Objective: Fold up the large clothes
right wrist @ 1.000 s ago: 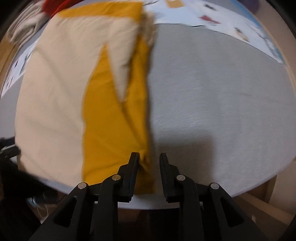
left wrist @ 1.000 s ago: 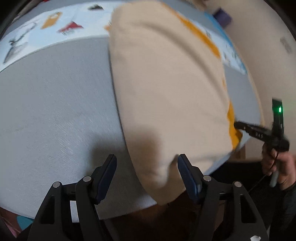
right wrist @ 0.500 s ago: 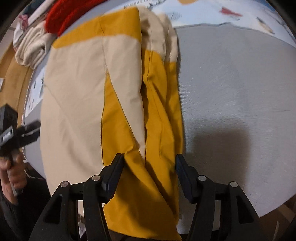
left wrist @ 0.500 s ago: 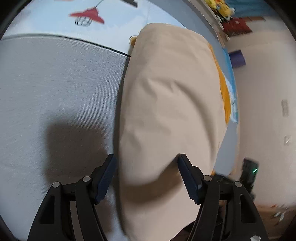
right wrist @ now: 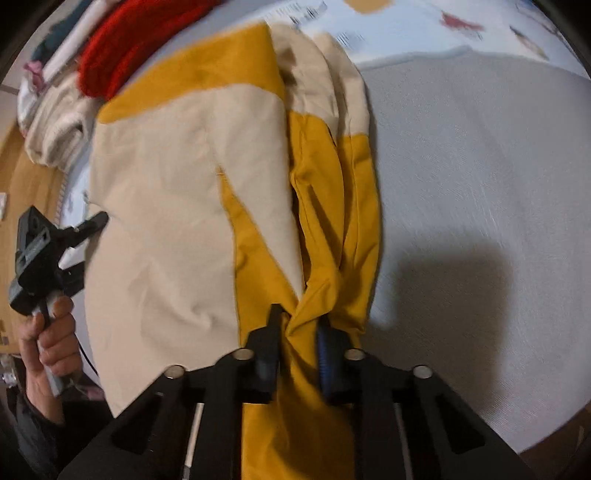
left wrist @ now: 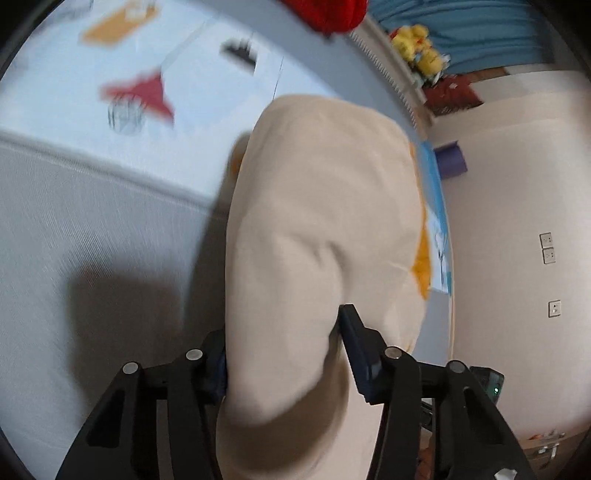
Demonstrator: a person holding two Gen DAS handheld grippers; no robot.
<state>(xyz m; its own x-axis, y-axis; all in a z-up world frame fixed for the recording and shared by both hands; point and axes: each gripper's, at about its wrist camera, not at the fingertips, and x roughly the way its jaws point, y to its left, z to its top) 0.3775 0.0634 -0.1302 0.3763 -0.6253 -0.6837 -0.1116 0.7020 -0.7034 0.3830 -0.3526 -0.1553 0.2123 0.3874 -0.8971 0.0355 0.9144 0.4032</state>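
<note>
The left gripper (left wrist: 284,343) had just been closing, and a thick fold of the cream-and-mustard garment (left wrist: 317,236) filled the gap between its jaws; the cloth pressed against both pads, so it was clamped on the cream edge. Ahead of that gripper the garment ran away as one long cream hump over the grey bed cover (left wrist: 85,236); a sliver of mustard showed on its right edge, and beyond the far end lay the pale printed sheet (left wrist: 66,96) and a red garment (left wrist: 325,13). To the right of the gripper stood a cream wall (left wrist: 517,192) with small switch plates.

The right gripper (right wrist: 297,328) had also just been closing; its jaws stood narrow and pinched a twisted bunch of the garment's mustard cloth, which wrinkled and gathered right at the pads. Ahead of it the garment (right wrist: 166,206) spread in cream and mustard panels, with loose mustard folds just to the right of the middle; the grey cover (right wrist: 480,184) lay bare to the right. To the left of this gripper, at the garment's cream edge, the person's left hand (right wrist: 48,343) gripped the handle of the other tool. Far ahead and to the left sat the red garment (right wrist: 122,51) beside a cream bundle (right wrist: 55,125).
</note>
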